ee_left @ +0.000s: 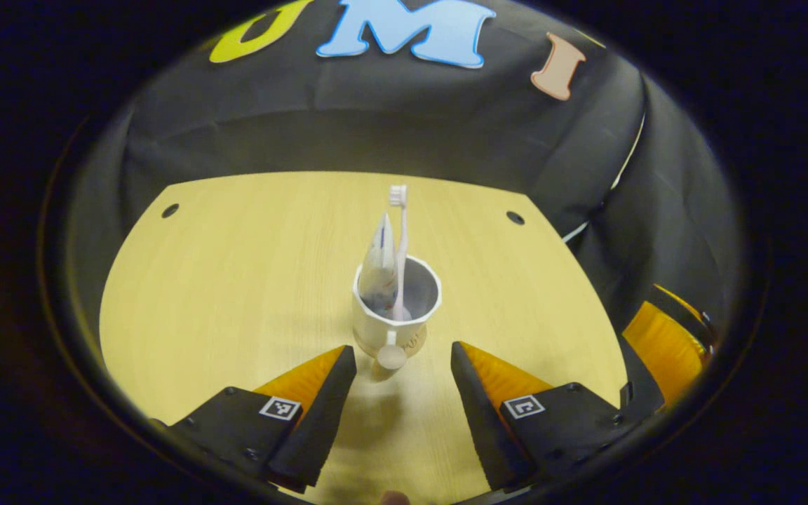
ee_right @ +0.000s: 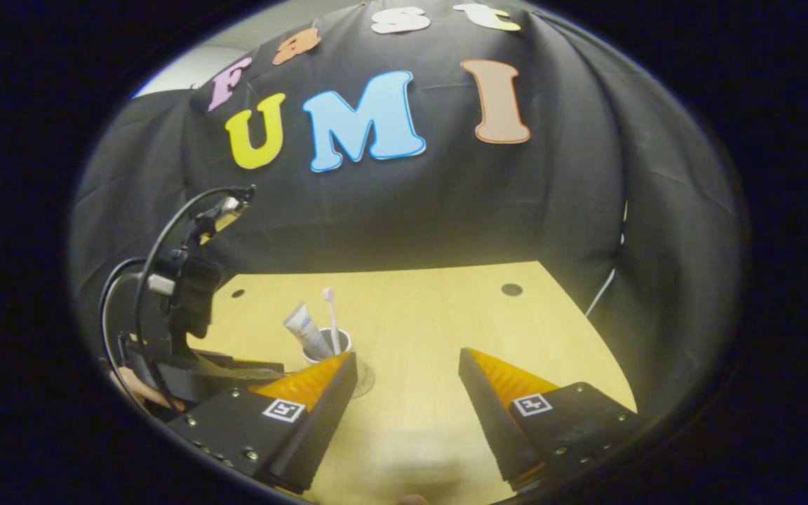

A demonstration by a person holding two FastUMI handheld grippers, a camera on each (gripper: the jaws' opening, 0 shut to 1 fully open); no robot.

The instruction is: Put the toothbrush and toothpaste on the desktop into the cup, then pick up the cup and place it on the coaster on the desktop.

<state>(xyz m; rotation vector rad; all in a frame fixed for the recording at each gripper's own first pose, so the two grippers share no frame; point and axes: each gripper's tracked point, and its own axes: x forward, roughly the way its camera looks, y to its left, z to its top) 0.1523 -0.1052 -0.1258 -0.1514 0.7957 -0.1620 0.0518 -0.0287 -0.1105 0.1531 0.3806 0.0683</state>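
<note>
Left tongs [ee_left: 404, 365] wide apart, empty, near cup [ee_left: 397, 308], right tongs [ee_right: 407, 372] likewise

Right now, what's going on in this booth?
A person is working two handheld grippers over a wooden desktop. The toothbrush and toothpaste already stand in the white cup. The cup seems to sit on the coaster, whose rim peeks out beside it in the right gripper view. The left gripper faces the cup with jaws open, not touching it. The right gripper is also open and holds nothing. The task looks essentially done.
</note>
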